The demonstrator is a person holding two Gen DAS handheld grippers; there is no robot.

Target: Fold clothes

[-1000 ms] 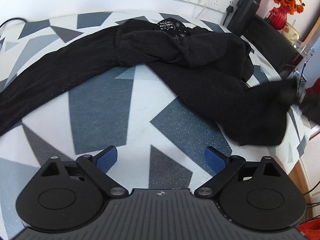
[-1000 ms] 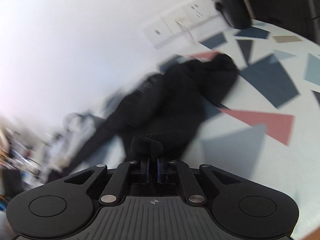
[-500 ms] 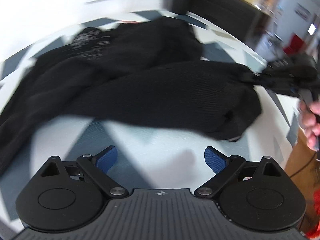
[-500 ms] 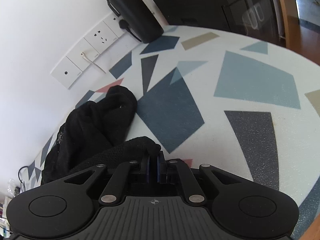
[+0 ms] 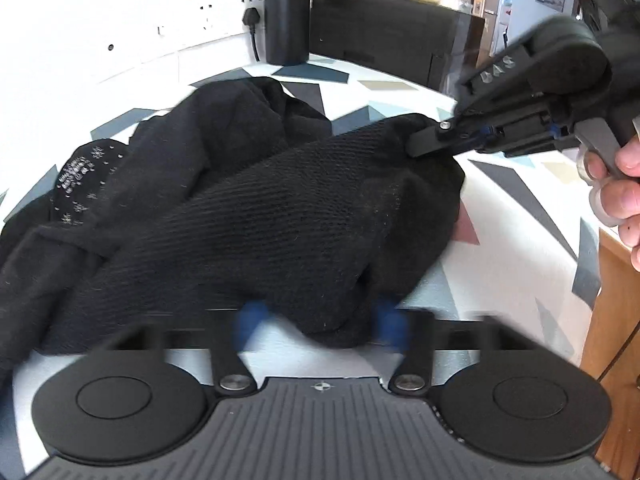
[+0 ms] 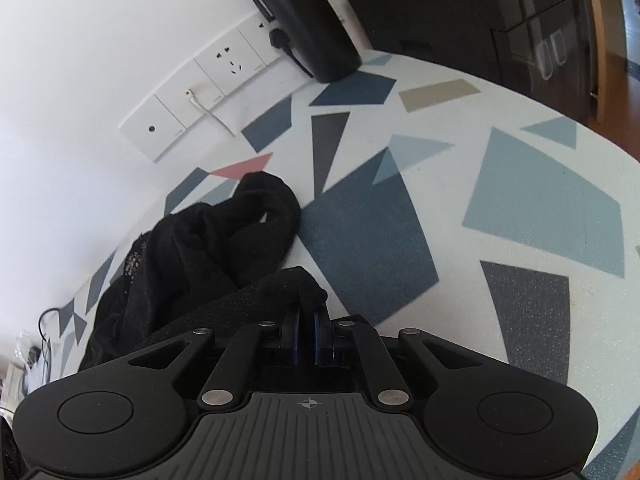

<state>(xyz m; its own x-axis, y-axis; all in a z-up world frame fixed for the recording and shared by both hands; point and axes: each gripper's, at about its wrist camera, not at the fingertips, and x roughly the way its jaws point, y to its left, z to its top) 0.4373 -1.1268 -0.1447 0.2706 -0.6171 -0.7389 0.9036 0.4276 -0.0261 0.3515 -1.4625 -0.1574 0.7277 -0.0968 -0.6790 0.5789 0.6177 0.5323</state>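
A black knitted garment [image 5: 256, 216] is heaped across the patterned tabletop [image 6: 540, 208], bunched and unflattened, running from about 9 o'clock in the left wrist view up to 2 o'clock. Its corner at 2 o'clock is pinched by the right gripper [image 6: 306, 326], whose blue pads are seen in the right wrist view pressed nearly together with a nub of knit between them. The right hand [image 5: 624, 200] is seen on the trigger at 3 o'clock.

The left gripper [image 5: 320, 322] is set astride the garment's near hem at 6 o'clock; its fingers are blurred and stand partly apart, with a thick fold of cloth between them. Whether the cloth is gripped or merely straddled cannot be told (the blur suggests motion).

Several risks can be judged from here. Only a small nub is held on the right, so it could be slipped free if the garment is pulled taut. If the left fingers are closed on the rolled fold, several layers may be caught, and a crooked crease would be carried into the fold. The black bottle [image 6: 304, 16] and plugged cable [image 6: 292, 54] at 12 o'clock could be snagged by a swung sleeve.
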